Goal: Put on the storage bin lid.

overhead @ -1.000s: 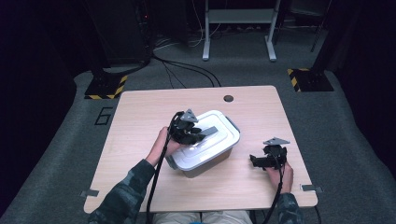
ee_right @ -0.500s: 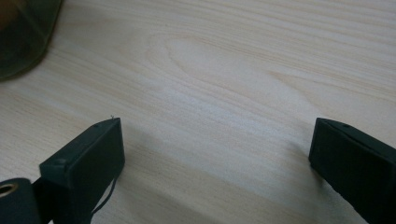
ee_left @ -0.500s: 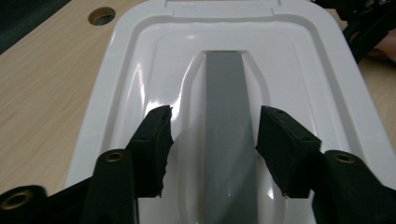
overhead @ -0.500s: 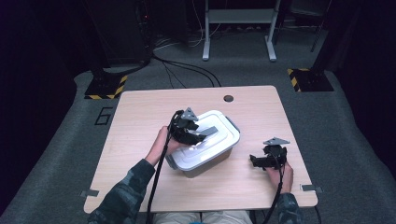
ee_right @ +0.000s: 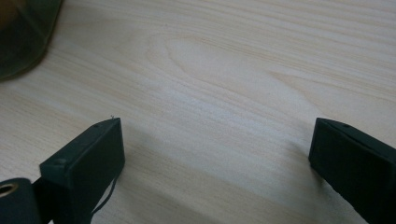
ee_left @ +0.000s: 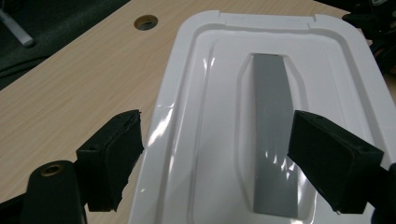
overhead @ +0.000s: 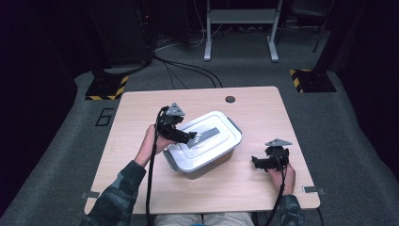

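Note:
A white lidded container (overhead: pixel 207 149) sits in the middle of the wooden table (overhead: pixel 141 117). Its lid (ee_left: pixel 224 93) has a flat grey handle (ee_left: pixel 271 140) recessed in it. My left gripper (overhead: pixel 188 138) hovers over the lid's left end. In the left gripper view the left gripper (ee_left: pixel 219 158) is open. Its jaws have just been opening, and the grey handle lies below and ahead of them, untouched by the pads. My right gripper (overhead: pixel 256 162) rests low over bare wood to the right of the container, where the right gripper (ee_right: pixel 215 158) stands open with nothing between its fingers.
A round hole (overhead: pixel 230 99) pierces the table near its far edge. A corner of the container (ee_right: pixel 21 37) shows at the upper left of the right gripper view. Dark floor, cables and stand legs (overhead: pixel 207 52) lie beyond the table.
The left gripper has drawn back to the left along the lid and risen a little, and its jaws now stand apart. The right gripper has stayed put.

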The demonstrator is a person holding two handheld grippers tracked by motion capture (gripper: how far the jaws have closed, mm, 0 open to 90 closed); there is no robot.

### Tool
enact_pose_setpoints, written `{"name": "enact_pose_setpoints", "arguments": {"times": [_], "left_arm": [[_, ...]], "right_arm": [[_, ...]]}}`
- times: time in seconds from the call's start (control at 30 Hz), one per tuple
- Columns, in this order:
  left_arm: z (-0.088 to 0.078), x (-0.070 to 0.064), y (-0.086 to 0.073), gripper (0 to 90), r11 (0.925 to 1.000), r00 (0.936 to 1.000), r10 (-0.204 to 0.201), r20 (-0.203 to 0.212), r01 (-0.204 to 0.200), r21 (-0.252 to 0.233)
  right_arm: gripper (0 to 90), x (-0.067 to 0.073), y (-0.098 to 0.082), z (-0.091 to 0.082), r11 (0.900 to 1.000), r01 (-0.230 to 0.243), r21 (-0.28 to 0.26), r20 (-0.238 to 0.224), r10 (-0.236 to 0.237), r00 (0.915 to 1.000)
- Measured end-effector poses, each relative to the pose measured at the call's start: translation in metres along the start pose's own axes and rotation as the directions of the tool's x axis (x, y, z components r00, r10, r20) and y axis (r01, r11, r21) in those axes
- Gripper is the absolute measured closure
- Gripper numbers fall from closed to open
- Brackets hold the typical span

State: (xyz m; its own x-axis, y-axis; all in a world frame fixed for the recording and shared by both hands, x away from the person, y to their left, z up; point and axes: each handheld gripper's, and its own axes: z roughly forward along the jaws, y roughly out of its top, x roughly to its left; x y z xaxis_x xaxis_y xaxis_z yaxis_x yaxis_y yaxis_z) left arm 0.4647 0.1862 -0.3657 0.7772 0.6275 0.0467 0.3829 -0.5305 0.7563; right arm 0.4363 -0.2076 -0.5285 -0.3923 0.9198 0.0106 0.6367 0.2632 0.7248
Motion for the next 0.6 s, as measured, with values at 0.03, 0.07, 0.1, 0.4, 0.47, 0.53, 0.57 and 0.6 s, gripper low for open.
{"name": "enact_pose_setpoints", "arguments": {"times": [0.03,0.07,0.1,0.4,0.47,0.53,0.57,0.6], "left_arm": [[-0.002,0.002,-0.002,17.0,1.0000,0.9999,-0.006,-0.009,0.006,-0.003],[-0.002,0.002,-0.002,16.7,1.0000,0.9999,-0.006,-0.009,0.006,-0.003],[-0.009,0.008,-0.005,16.5,0.9997,0.9995,-0.021,-0.024,0.020,-0.010],[-0.029,0.029,-0.020,15.9,0.9971,0.9946,-0.072,-0.075,0.070,-0.029],[-0.032,0.035,-0.025,15.8,0.9963,0.9926,-0.084,-0.087,0.082,-0.026],[-0.037,0.041,-0.032,15.6,0.9947,0.9892,-0.102,-0.106,0.099,-0.028],[-0.037,0.041,-0.032,15.6,0.9947,0.9892,-0.102,-0.106,0.099,-0.028],[-0.038,0.043,-0.035,15.5,0.9944,0.9879,-0.104,-0.114,0.102,-0.027]], "right_arm": [[2.8,0.000,0.000,0.000,1.000,0.000,0.000,0.000,0.000,1.0000],[2.8,0.000,0.000,0.000,1.000,0.000,0.000,0.000,0.000,1.0000],[2.9,0.000,0.000,0.000,1.000,0.000,0.000,0.000,0.000,1.0000],[2.9,0.000,0.000,0.000,1.000,0.000,0.000,0.000,0.000,1.0000],[2.9,0.000,0.000,0.000,1.000,0.000,-0.001,0.001,0.000,1.0000],[2.9,0.000,0.000,0.000,1.000,0.000,-0.001,0.001,0.000,1.0000],[2.9,0.000,0.000,0.000,1.000,0.001,0.000,0.001,-0.001,1.0000],[2.9,0.000,0.000,0.000,1.000,0.001,0.000,0.001,-0.001,1.0000]]}}
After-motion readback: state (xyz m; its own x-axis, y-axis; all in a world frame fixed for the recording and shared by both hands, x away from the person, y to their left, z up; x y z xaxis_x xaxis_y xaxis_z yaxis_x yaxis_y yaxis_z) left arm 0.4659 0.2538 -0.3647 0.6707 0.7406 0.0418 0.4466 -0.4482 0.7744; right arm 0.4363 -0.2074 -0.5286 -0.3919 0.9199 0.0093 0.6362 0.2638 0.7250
